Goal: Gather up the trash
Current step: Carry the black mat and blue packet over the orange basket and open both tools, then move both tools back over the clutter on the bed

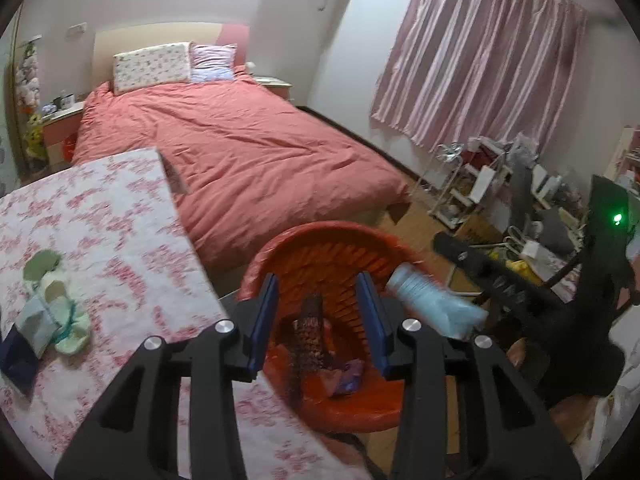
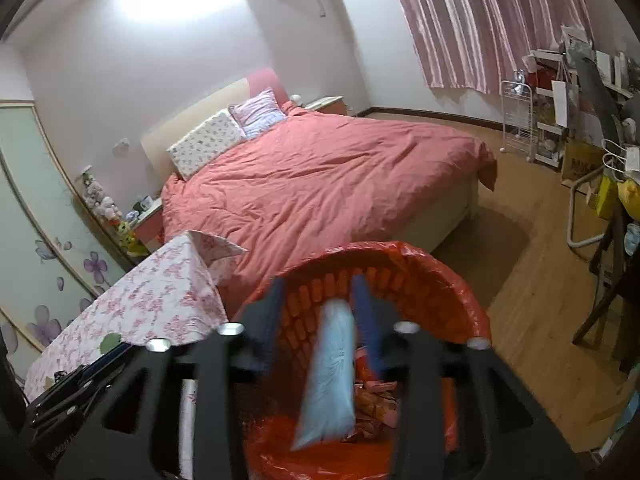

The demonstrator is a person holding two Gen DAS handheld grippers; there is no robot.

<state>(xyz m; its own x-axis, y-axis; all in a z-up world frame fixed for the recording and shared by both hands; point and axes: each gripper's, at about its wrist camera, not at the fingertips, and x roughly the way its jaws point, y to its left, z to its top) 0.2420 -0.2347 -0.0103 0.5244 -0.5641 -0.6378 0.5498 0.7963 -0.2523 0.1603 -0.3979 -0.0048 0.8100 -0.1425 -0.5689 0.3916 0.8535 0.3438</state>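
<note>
A round basket lined with an orange bag (image 1: 328, 236) (image 2: 440, 272) stands on the floor beside the table. My left gripper (image 1: 318, 284) is open above it. A dark patterned wrapper (image 1: 310, 336) hangs blurred in the gap, touching neither blue pad. My right gripper (image 2: 320, 284) is also open over the basket. A light blue packet (image 2: 332, 372) (image 1: 432, 304) sits blurred between its fingers, narrower than the gap, its lower end inside the basket. A purple wrapper (image 1: 348, 372) and reddish wrappers (image 2: 376, 392) lie at the bottom.
A table with a pink floral cloth (image 1: 100, 220) (image 2: 160, 300) is left of the basket, bearing pale green items (image 1: 56, 308) and a dark blue one (image 1: 16, 356). A bed with a coral duvet (image 1: 240, 152) lies behind. Cluttered shelves and a chair (image 1: 520, 208) fill the right.
</note>
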